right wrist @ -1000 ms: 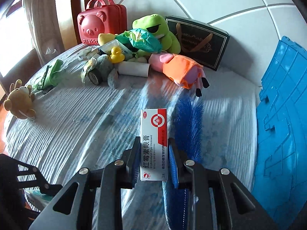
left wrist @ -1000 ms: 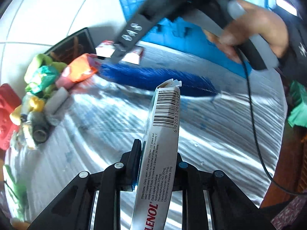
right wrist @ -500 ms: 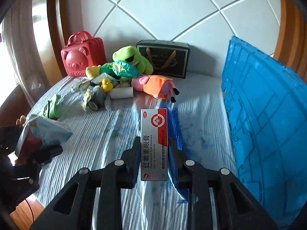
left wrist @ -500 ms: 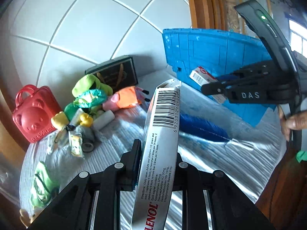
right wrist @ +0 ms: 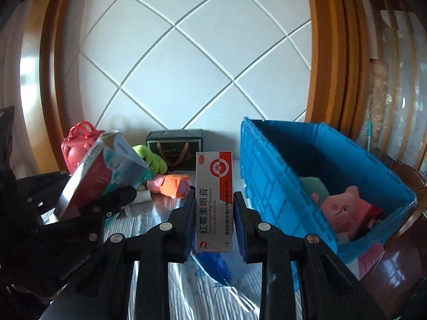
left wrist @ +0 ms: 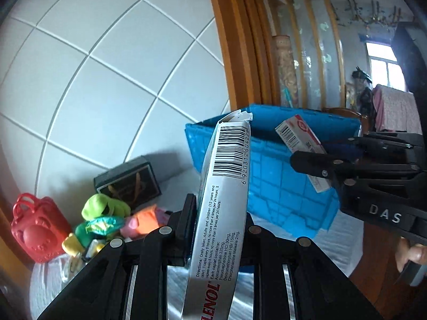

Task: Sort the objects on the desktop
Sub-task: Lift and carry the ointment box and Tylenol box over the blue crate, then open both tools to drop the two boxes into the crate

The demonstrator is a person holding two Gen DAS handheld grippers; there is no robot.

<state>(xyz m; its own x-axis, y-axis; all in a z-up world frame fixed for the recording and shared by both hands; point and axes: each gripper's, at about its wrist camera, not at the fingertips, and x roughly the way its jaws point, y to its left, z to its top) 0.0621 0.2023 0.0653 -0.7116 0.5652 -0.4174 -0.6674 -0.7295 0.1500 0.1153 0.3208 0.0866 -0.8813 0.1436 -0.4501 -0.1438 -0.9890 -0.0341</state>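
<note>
- Both grippers have risen from the surface toward the blue crate [right wrist: 269,186].
- Left gripper [left wrist: 218,229] fingers pinch the silver medicine box [left wrist: 226,200] beside the crate.
- Right gripper [right wrist: 213,213] fingers pinch the ointment box [right wrist: 213,200] near the crate's rim.

We see a counter [right wrist: 170,288] covered in a pale striped cloth against a white tiled wall. On it rest a blue crate [right wrist: 269,186] at right, a blue bristle brush [right wrist: 216,266] in front, and along the back a red bear case [left wrist: 34,234], a dark gift box [right wrist: 174,148], a green plush frog [right wrist: 150,158], an orange-and-pink plush [right wrist: 170,185] and a white roll [right wrist: 142,196].
</note>
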